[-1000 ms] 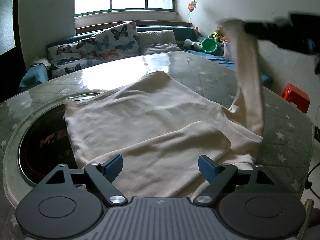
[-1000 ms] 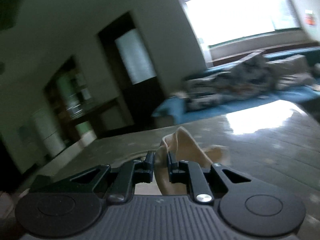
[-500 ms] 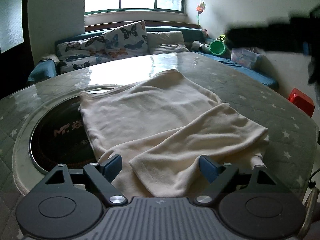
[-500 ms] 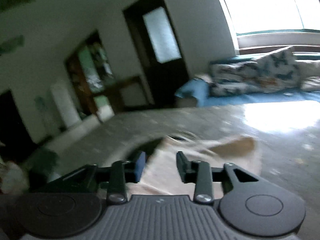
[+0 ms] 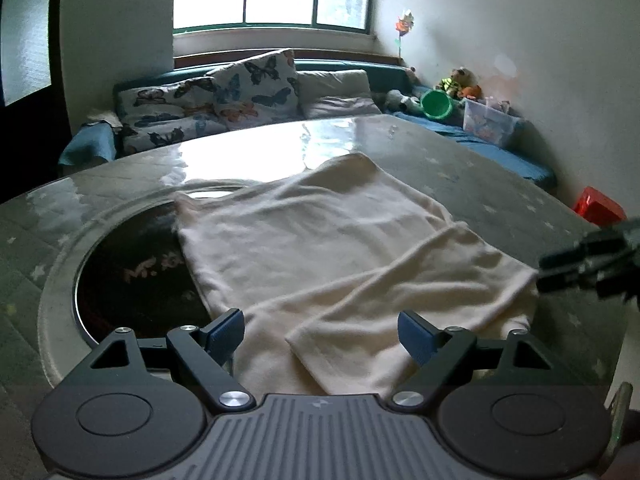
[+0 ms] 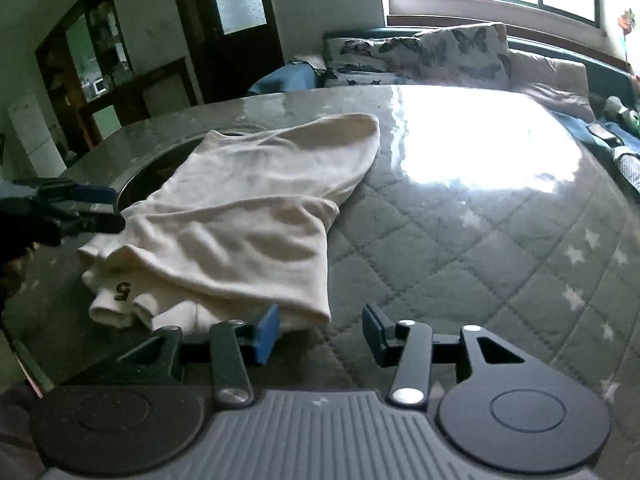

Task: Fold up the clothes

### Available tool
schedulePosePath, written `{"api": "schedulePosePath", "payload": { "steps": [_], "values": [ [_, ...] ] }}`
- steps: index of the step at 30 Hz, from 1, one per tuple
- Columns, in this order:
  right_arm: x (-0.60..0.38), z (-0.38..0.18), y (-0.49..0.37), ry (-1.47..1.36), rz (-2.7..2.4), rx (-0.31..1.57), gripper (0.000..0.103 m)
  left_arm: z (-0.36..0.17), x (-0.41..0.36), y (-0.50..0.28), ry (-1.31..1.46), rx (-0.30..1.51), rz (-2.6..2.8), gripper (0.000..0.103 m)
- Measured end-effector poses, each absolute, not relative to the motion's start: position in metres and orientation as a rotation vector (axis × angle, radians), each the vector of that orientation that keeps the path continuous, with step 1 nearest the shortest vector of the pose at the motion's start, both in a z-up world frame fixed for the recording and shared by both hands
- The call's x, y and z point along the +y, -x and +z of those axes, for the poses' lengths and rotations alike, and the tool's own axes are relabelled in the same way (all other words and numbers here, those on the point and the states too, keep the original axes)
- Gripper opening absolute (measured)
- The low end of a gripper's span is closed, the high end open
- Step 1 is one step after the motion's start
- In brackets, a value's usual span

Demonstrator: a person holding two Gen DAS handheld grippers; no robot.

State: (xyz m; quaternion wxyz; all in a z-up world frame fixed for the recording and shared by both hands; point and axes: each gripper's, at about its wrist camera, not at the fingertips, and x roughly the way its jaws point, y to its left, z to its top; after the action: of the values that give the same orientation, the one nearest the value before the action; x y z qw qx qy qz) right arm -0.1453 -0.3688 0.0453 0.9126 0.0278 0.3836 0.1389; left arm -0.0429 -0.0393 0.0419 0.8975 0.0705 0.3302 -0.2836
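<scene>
While cream garment [image 6: 248, 216] lies folded on quilted table [image 6: 480, 240], right gripper [image 6: 320, 330] jaws, just opened, held empty near hem; left gripper [image 5: 320, 330] spread wide, nothing gripped.

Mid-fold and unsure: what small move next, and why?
Probably bring the right gripper onto the near edge of the cream knit garment: its jaws have just been opening, nothing lies between them, and the folded-over flap lies loose and wrinkled on the quilted grey table.
</scene>
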Motion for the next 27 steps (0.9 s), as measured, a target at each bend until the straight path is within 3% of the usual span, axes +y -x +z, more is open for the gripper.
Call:
{"api": "schedulePosePath", "payload": {
  "steps": [6,12,17,24,27],
  "values": [
    [-0.368,0.034,0.136,-0.048,0.254,0.790,0.045,0.042,-0.039,0.041,-0.169,0.679,-0.598,0.083],
    [-0.378,0.047,0.132,-0.098,0.252,0.751,0.045,0.033,-0.043,0.034,-0.175,0.708,-0.614,0.056],
    [-0.367,0.050,0.117,-0.085,0.280,0.721,0.045,0.026,-0.047,0.025,-0.185,0.733,-0.618,0.047],
    [-0.360,0.043,0.093,-0.123,0.311,0.708,0.045,0.024,-0.053,0.022,-0.222,0.711,-0.620,0.011],
    [-0.358,0.039,0.085,-0.130,0.308,0.709,0.044,0.035,-0.058,0.024,-0.245,0.653,-0.606,0.009]
  ]
}}
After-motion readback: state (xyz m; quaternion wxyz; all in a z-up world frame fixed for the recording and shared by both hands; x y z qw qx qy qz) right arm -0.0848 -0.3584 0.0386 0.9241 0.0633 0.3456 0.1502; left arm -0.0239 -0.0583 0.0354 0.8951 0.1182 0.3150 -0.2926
